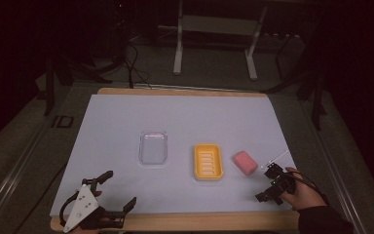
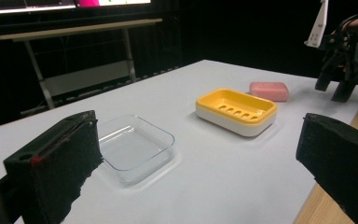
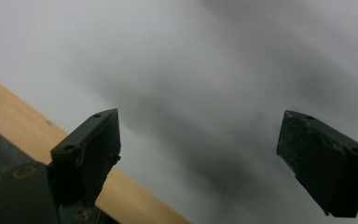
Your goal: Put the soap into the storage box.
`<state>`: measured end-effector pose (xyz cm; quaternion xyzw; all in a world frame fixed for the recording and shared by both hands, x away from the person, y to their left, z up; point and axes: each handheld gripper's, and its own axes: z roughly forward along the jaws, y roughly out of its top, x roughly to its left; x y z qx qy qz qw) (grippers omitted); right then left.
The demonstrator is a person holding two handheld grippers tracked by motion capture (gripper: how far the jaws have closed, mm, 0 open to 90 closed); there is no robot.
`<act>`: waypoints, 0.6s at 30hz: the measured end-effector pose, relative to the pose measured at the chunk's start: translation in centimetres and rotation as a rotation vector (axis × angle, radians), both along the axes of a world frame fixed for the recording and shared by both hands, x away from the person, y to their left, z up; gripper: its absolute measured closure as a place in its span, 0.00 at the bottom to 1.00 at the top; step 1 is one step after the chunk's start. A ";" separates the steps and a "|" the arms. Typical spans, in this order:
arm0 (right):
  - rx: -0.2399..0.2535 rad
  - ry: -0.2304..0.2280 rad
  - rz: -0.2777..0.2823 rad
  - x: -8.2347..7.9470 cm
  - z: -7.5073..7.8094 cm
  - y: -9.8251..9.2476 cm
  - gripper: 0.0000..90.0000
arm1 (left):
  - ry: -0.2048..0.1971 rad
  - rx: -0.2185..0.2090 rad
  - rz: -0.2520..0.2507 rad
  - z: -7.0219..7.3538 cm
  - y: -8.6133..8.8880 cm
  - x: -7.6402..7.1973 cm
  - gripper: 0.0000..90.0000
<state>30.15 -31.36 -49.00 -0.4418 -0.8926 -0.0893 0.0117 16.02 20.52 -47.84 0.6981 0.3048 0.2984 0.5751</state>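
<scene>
The clear tray [image 2: 135, 148] looked like glossy transparent plastic; the soap dish [image 2: 236, 112] was smooth plastic, yellow over white. The pink soap bar [image 2: 269, 90] appeared matt. Matt white sheet [image 1: 185, 122] covered the wooden table [image 1: 185, 222], and the jaw pads looked rough

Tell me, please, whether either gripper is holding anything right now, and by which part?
Nothing is held. The left gripper and the right gripper both stand open over the white sheet; the pink soap lies untouched beside the yellow soap dish.
</scene>
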 end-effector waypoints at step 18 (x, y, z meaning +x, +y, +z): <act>-0.188 0.168 0.097 1.6 0.9 0.7 0.15 | 0.017 -0.001 -0.024 0.0 -0.2 0.0 0.00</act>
